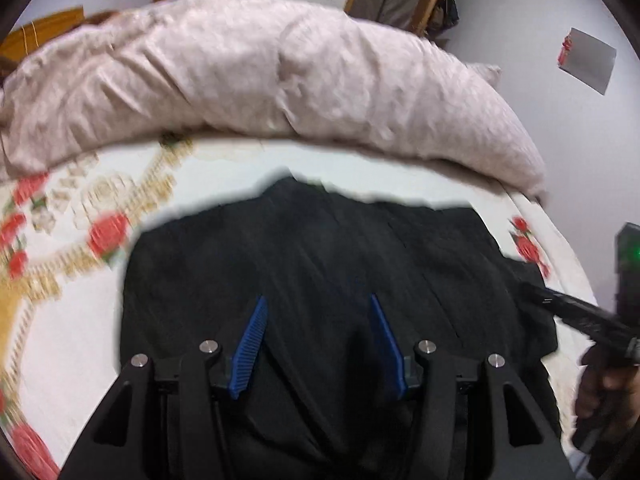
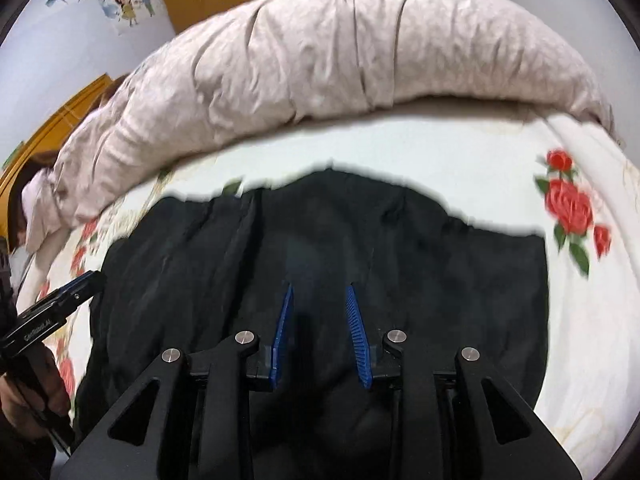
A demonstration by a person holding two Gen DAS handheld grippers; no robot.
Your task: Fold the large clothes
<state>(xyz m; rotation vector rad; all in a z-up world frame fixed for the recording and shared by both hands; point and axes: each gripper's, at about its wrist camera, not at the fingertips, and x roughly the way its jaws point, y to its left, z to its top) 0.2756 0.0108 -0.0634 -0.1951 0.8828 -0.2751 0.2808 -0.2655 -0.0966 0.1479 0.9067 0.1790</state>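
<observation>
Black garment (image 1: 320, 264) lies spread on white rose-print bedsheet (image 1: 72, 340), its far edge near the rolled pinkish duvet (image 1: 260, 80); left gripper (image 1: 318, 300) above it, blue pads (image 1: 252, 344) apart, nothing btwn; right gripper (image 2: 320, 292) also over the cloth, jaws narrower but parted, pads not pressing fabric; a hand (image 2: 24, 396) at lower left of right view.

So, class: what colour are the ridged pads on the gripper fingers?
Blue; the pads show best in the right wrist view.
</observation>
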